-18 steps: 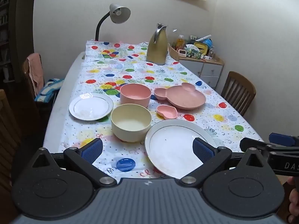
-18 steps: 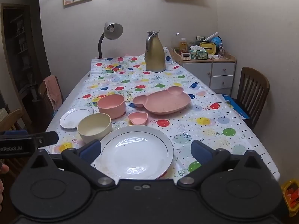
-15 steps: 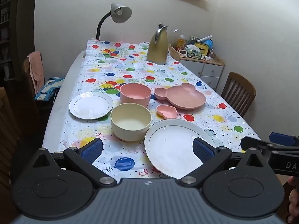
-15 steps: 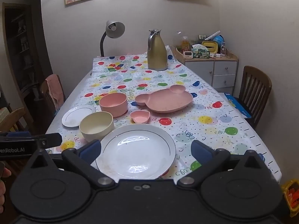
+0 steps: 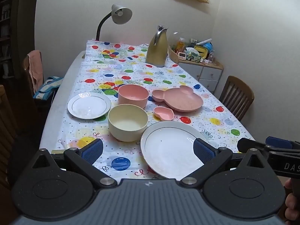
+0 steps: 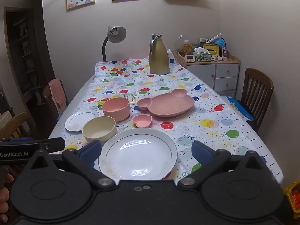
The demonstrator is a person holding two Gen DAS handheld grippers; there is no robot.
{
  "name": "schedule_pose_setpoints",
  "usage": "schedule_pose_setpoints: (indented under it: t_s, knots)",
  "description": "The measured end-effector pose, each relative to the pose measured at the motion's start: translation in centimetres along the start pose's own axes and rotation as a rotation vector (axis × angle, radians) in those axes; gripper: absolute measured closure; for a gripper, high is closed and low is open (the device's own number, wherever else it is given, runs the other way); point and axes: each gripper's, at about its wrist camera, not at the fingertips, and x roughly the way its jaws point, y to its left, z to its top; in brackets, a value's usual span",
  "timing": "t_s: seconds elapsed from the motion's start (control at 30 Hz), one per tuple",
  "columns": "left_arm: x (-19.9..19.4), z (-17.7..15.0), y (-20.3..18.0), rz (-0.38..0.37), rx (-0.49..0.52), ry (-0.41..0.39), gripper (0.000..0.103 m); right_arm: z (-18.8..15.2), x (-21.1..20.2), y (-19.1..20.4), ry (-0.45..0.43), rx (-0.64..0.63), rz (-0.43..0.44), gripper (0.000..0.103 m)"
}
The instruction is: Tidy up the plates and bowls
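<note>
On the balloon-print tablecloth a large white plate (image 5: 168, 150) (image 6: 138, 153) lies nearest. Behind it stand a cream bowl (image 5: 128, 121) (image 6: 99, 129) and a pink bowl (image 5: 133, 95) (image 6: 116, 107). A small white plate (image 5: 89, 105) (image 6: 81, 120) lies at the left. A small pink heart dish (image 5: 163, 113) (image 6: 142, 121) and a pink bear-shaped plate (image 5: 178, 98) (image 6: 166, 103) sit to the right. My left gripper (image 5: 148, 150) hovers open over the table's near edge, holding nothing. My right gripper (image 6: 147, 151) is open too, above the large plate.
A gold jug (image 5: 157, 46) (image 6: 159, 54) and a grey desk lamp (image 5: 120, 16) (image 6: 115, 34) stand at the table's far end. Wooden chairs (image 5: 237, 97) (image 6: 256, 91) flank the table. A cluttered drawer cabinet (image 6: 211, 69) is in the back right corner.
Both wrist views have tilted slightly, so the dishes sit a little lower in the frames. No dish has moved and both grippers have stayed open.
</note>
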Motion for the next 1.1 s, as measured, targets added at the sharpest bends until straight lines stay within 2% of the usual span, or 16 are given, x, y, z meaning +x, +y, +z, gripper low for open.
schedule_pose_setpoints:
  t_s: [0.47,0.77,0.93,1.1]
  knots:
    - [-0.4,-0.1,0.2,-0.003,0.004,0.000,0.000,0.1,-0.6,0.6,-0.017,0.030,-0.008,0.000]
    - [-0.6,0.0,0.0,0.009,0.023,-0.006,0.000,-0.1,-0.4,0.6,-0.005,0.063,0.019,0.000]
    - [-0.7,0.0,-0.1,-0.007,0.026,-0.012,0.000,0.0,-0.6,1.1,-0.016,0.045,0.033,0.000]
    - [-0.6,0.0,-0.2,-0.027,0.035,-0.010,0.000,0.1,-0.8,1.7,-0.029,0.006,0.008,0.000]
